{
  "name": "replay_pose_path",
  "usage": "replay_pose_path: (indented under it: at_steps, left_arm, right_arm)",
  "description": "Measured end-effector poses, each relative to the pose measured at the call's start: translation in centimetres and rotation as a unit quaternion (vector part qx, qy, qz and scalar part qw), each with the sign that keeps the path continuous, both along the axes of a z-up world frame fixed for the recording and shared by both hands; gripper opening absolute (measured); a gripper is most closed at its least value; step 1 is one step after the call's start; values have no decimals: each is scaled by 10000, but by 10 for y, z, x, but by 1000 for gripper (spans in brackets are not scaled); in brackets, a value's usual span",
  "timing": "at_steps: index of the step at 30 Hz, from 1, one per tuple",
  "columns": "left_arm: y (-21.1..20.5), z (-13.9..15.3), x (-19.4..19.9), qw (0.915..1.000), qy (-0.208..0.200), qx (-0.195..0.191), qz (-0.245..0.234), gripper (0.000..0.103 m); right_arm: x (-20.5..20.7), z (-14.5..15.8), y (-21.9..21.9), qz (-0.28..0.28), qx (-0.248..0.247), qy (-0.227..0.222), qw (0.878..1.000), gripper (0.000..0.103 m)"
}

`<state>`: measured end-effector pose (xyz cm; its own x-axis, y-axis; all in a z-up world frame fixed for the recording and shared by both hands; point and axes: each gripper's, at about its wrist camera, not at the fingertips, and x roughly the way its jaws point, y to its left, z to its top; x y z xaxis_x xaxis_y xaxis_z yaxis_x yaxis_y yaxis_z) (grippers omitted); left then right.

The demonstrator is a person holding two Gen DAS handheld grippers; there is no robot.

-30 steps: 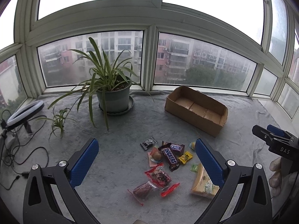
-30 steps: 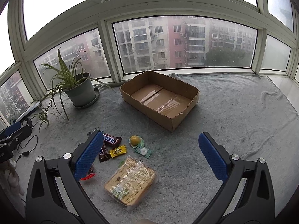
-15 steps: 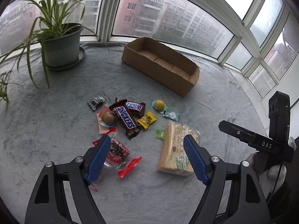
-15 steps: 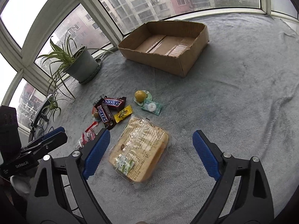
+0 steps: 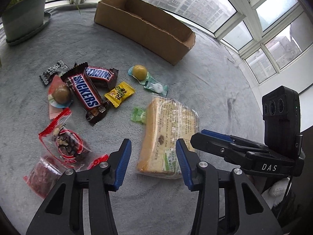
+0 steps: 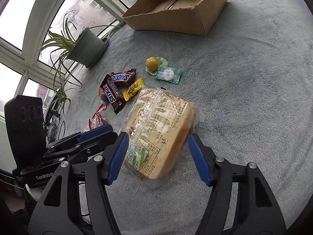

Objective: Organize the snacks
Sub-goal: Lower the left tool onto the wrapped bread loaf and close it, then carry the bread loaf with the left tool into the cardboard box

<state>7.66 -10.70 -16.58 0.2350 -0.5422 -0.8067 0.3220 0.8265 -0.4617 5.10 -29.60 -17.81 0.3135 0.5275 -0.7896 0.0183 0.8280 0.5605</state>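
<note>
Nothing has been put away yet, as far as the views show: every snack lies on the grey blanket (image 6: 254, 78) and the cardboard box (image 6: 176, 17) holds none. The whole job is left, and the bread looks like the first piece to go.

Taking the wrapped bread loaf (image 6: 160, 129) as landmark, nearest to the cameras the right gripper (image 6: 158, 156) has its jaws spread wide on either side of the loaf's near end, not pressing the wrapper so far as I can tell. The left gripper (image 5: 151, 162) hovers at the loaf's near left corner, also released, grasping nothing; its right finger overlaps the loaf's edge in its own view.

Left of the loaf lie 2 clear red-trimmed packets (image 5: 64, 141), one nearer than the other. Just off its far left corner is a small green candy (image 5: 138, 114). Farther left and beyond sit a yellow sachet (image 5: 119, 94), 2 Snickers bars (image 5: 86, 96) overlapping at one end, a round brown sweet on a pink wrapper (image 5: 60, 95), and a black-and-white wrapper (image 5: 52, 72). Beyond the loaf's far end are a pale green wrapped candy (image 6: 168, 74) and a yellow ball-shaped sweet (image 6: 152, 63), touching each other.

Well beyond all of these stands the box, open-topped, showing only its bare flaps inside. The potted plant (image 6: 86, 45) stands to its left, by the window.
</note>
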Motion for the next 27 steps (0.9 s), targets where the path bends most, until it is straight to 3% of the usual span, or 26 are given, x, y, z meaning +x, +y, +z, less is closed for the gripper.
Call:
replay_pose_path:
  at_steps: [8,19,27]
  left_arm:
    - [-4,-15,4,9996,213,-70,-178,27]
    - [-10,-10,5,9994,137,-29,-314,27]
    - [-18,6,6,9993,-111,-57,-342,27]
  right_arm:
    - [4,-12,-1,-14,121,157,9998,54]
    - [7,-2,4,88,-100,24,9999,52]
    - [16,27,-1,136,-224,-340,9991,52]
